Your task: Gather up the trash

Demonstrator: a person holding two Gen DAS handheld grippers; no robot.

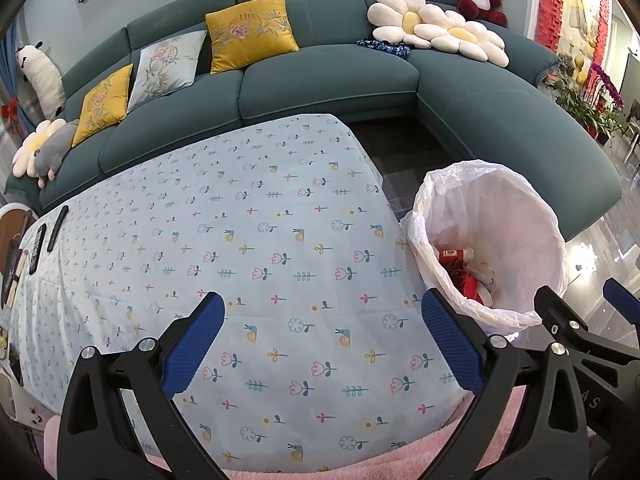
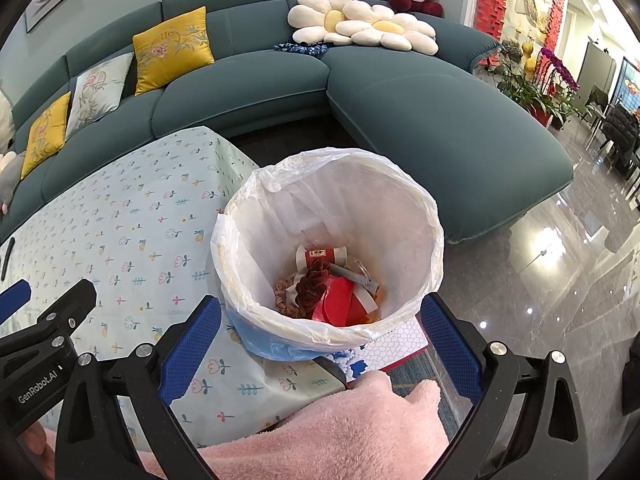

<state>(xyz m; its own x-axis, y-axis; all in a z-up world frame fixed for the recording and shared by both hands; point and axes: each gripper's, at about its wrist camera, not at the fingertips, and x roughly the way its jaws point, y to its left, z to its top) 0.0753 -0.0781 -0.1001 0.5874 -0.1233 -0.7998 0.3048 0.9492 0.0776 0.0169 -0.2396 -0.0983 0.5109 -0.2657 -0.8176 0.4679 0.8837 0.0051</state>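
Observation:
A trash bin with a white plastic liner (image 2: 400,216) stands on the floor beside the table's right edge; it also shows in the left wrist view (image 1: 520,216). Inside lie a paper cup (image 2: 320,258), red scraps (image 2: 340,300), a brown scrunchie-like piece (image 2: 310,284) and other litter. My right gripper (image 2: 320,344) is open and empty, held above the bin's near rim. My left gripper (image 1: 324,344) is open and empty above the table with the flowered cloth (image 1: 240,220). The right gripper also appears in the left wrist view (image 1: 576,320).
A teal corner sofa (image 1: 320,80) with yellow cushions (image 1: 248,32) and flower pillows (image 1: 436,28) runs behind the table. Dark remotes (image 1: 56,224) lie at the table's far left. Pink fleece (image 2: 320,432) covers the foreground. Glossy floor (image 2: 560,280) and potted plants (image 2: 536,92) lie right.

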